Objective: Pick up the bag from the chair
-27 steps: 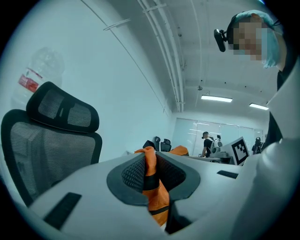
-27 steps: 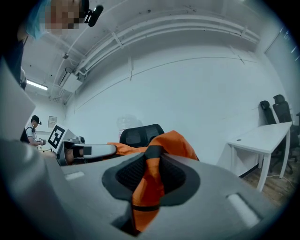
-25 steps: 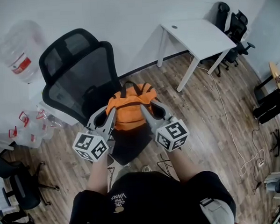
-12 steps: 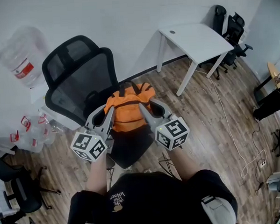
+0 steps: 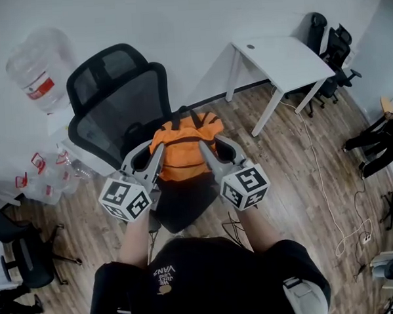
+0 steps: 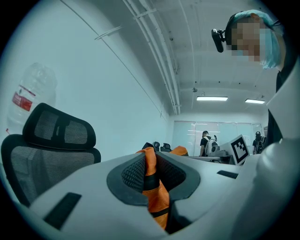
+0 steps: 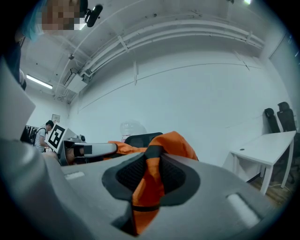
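The orange bag [image 5: 181, 147] hangs between the two grippers, in front of the backrest of the black mesh chair [image 5: 118, 101] and over its dark seat [image 5: 179, 208]; from above I cannot tell whether the bag's underside touches the seat. The left gripper [image 5: 156, 160] has the bag's left side and the right gripper [image 5: 207, 156] its right side; both point away from the person and lie about level, marker cubes toward the body. In the left gripper view the jaws stand nearly closed, with a fold of orange cloth and a black strap pinched between the ribbed pads [image 6: 133, 172]; in the right gripper view the jaws are just as narrow, clamped on a fold of orange cloth with black trim, and the rest of the bag bulges beyond them. A white desk [image 5: 284, 58] stands to the right against the wall; a big water bottle [image 5: 39, 69] sits at the left beside the chair; a pale cable [image 5: 319, 173] trails across the wooden floor [image 5: 288, 148].
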The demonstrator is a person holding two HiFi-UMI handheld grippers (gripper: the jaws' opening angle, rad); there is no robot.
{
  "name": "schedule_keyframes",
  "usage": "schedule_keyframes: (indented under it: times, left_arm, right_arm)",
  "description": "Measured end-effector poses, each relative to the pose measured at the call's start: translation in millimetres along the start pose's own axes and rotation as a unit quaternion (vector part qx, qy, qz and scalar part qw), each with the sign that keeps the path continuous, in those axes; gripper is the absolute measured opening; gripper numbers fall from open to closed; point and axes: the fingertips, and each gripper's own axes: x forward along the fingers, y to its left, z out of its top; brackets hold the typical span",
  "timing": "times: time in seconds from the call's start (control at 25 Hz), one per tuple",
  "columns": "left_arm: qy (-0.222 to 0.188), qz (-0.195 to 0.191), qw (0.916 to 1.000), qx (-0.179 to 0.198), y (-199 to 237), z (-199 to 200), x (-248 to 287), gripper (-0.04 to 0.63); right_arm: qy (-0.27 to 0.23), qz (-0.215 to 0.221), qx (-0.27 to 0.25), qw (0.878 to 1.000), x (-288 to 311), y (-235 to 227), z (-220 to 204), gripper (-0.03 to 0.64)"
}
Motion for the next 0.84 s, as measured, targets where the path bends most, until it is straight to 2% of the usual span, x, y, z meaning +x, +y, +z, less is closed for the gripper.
schedule_keyframes:
  times: [0.84]
  left_arm:
    - [-0.005, 0.002, 1.0, 0.004, 0.3, 4.2, 0.0, 0.064]
  right_arm:
    - [-0.005, 0.0, 0.0, 1.0, 2.5, -0.6, 2.0, 0.083]
